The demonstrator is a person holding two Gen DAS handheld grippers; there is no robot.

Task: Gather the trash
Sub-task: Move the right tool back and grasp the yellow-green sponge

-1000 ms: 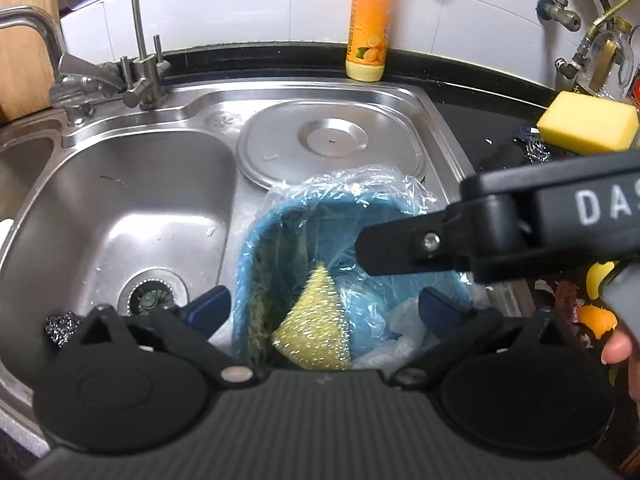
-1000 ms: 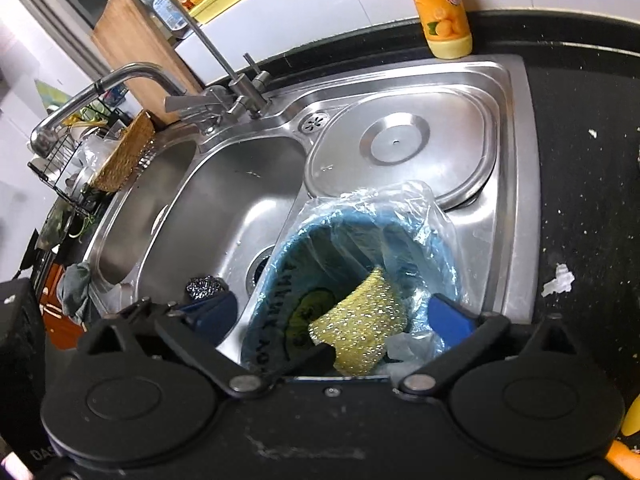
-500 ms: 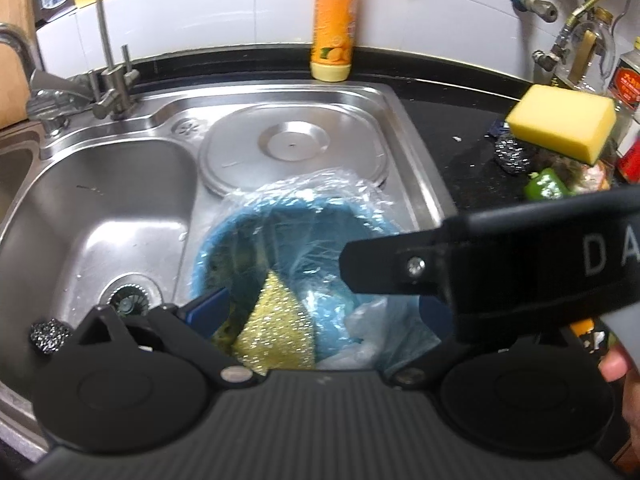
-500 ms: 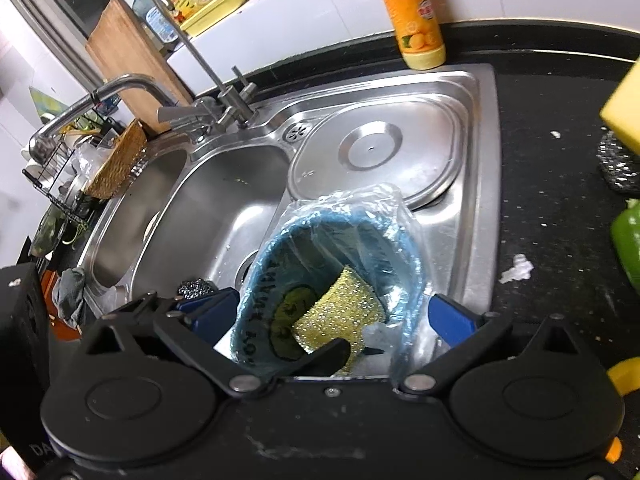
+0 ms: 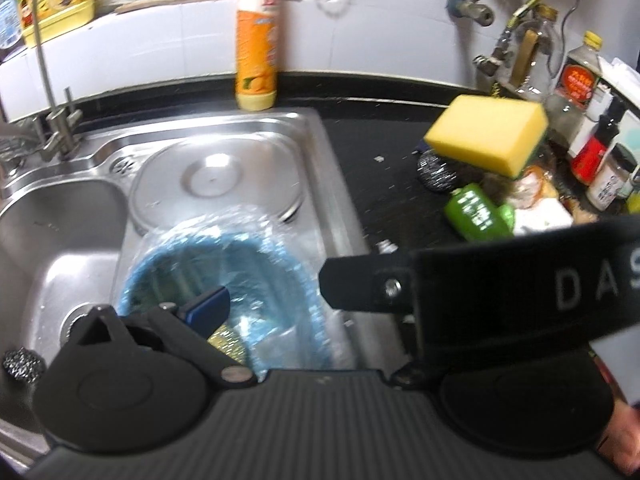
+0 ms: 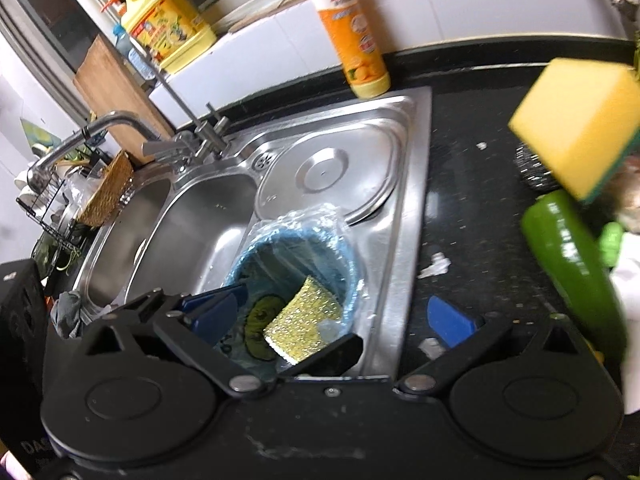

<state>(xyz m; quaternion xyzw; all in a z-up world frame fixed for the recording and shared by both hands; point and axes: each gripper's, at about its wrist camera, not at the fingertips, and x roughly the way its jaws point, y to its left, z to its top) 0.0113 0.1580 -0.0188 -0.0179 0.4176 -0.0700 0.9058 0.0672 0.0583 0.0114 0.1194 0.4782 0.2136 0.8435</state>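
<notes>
Your right gripper (image 6: 340, 320) stood wide, its blue pads (image 6: 450, 322) spread with nothing between them; the left-hand pad hung over the lined bin, the right-hand one over the dark counter (image 6: 472, 208). Your left gripper (image 5: 320, 312) showed only one blue pad (image 5: 206, 312), over the bin's near rim; the other finger was hidden behind the right tool's black body, so I cannot tell how wide it was, though nothing showed in its grasp.

The blue bin (image 6: 348, 256), lined with clear plastic, sat in the steel sink (image 6: 400, 184) just ahead of both tools, and a yellow scourer (image 6: 304, 312) already lay inside it.

What mattered for the coming move lay to your right. On the counter, beyond the sink's edge, small white scraps (image 6: 434, 266) lay near the rim, with another scrap (image 6: 430, 346) just by the right pad. Farther right stood the clutter: a green bottle (image 6: 568, 260) on its side, long axis running away from you and leftward, a steel wool ball (image 6: 528, 168) behind it, and a yellow sponge (image 6: 576, 124) perched above, blurred.

Your right hand was clearly the nearer; I judged the next pick would be a swing rightward, away from the bin. The bottle's long axis would call for pads set across its body, not along it.
</notes>
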